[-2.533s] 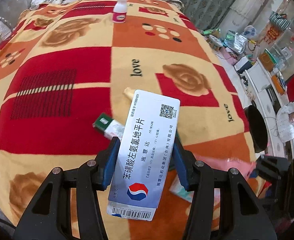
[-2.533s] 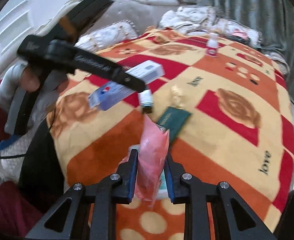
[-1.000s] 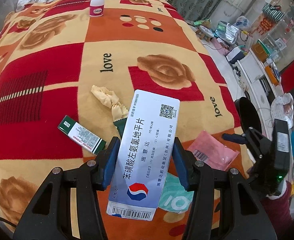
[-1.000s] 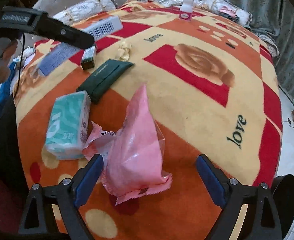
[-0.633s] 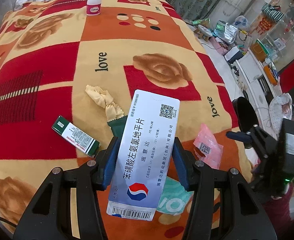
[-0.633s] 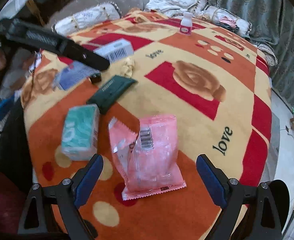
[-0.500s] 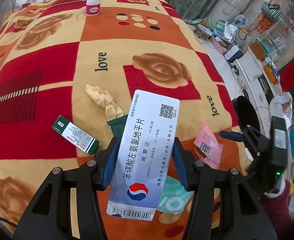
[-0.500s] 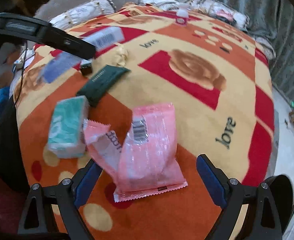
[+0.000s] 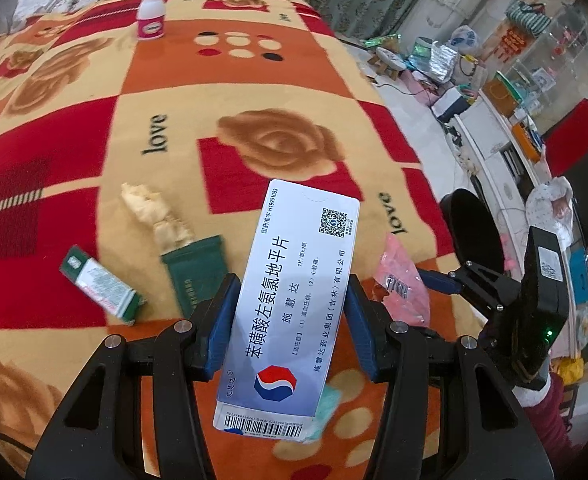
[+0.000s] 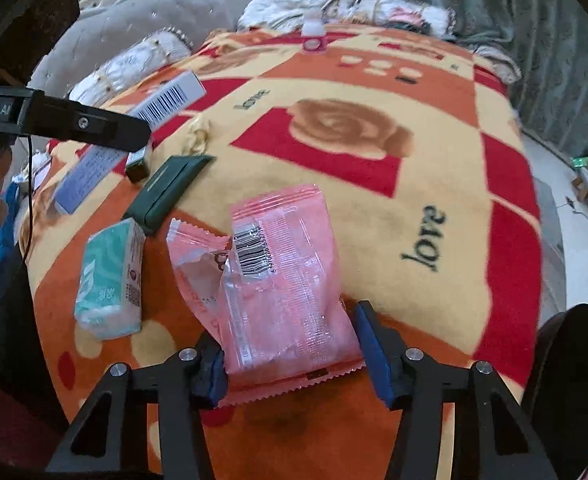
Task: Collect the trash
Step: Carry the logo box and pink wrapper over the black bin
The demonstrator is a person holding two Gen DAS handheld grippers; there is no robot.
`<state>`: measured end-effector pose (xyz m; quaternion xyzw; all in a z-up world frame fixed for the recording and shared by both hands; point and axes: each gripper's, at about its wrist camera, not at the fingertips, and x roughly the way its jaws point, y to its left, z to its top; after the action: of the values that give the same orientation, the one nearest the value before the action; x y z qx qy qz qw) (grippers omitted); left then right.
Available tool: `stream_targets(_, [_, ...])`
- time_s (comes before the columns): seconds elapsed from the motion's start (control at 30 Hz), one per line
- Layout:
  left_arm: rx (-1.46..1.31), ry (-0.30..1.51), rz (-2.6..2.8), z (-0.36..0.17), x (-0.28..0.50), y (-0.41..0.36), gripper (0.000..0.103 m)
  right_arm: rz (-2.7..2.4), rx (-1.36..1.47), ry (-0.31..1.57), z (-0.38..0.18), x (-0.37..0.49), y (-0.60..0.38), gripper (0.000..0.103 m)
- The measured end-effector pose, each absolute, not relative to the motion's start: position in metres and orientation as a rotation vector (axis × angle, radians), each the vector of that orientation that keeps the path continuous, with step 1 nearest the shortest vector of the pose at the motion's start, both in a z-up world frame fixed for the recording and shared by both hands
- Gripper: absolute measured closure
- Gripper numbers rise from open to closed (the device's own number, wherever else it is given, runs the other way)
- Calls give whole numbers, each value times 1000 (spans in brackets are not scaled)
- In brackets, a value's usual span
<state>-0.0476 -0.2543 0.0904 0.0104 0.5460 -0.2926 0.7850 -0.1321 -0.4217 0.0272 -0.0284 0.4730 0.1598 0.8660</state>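
Observation:
My left gripper (image 9: 291, 280) is shut on a long white-and-blue medicine box (image 9: 294, 300), held off the patterned blanket (image 9: 173, 92). A pink plastic wrapper (image 10: 281, 264) lies flat on the blanket between the pads of my right gripper (image 10: 287, 336). Those jaws are closing, the pads stand at the wrapper's two sides, and it is not crushed. In the left wrist view the wrapper (image 9: 404, 280) shows beside the right gripper (image 9: 450, 280). The left gripper (image 10: 93, 128) with its box reaches in at the left of the right wrist view.
On the blanket lie a teal tissue pack (image 10: 109, 280), a dark green pouch (image 9: 197, 272), a green-and-white carton (image 9: 101, 284), a crumpled yellow tissue (image 9: 153, 216) and a white bottle (image 9: 151, 18). A round black bin (image 10: 570, 368) stands off the bed's right edge.
The right gripper let go of the pink wrapper, which dropped flat on the blanket. Its wide jaws have now narrowed around it. The left gripper drifted slightly, still holding the box.

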Motion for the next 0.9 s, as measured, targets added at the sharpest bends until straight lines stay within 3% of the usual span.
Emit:
stream_targets(0.4, [85,1138,-730,106,-62,-327,53,164,33,901,62,-157,-475,49])
stream_targets(0.9, [186,1110,-863,113,-83,-431,53,-68,139,909,64,-199,-577,49])
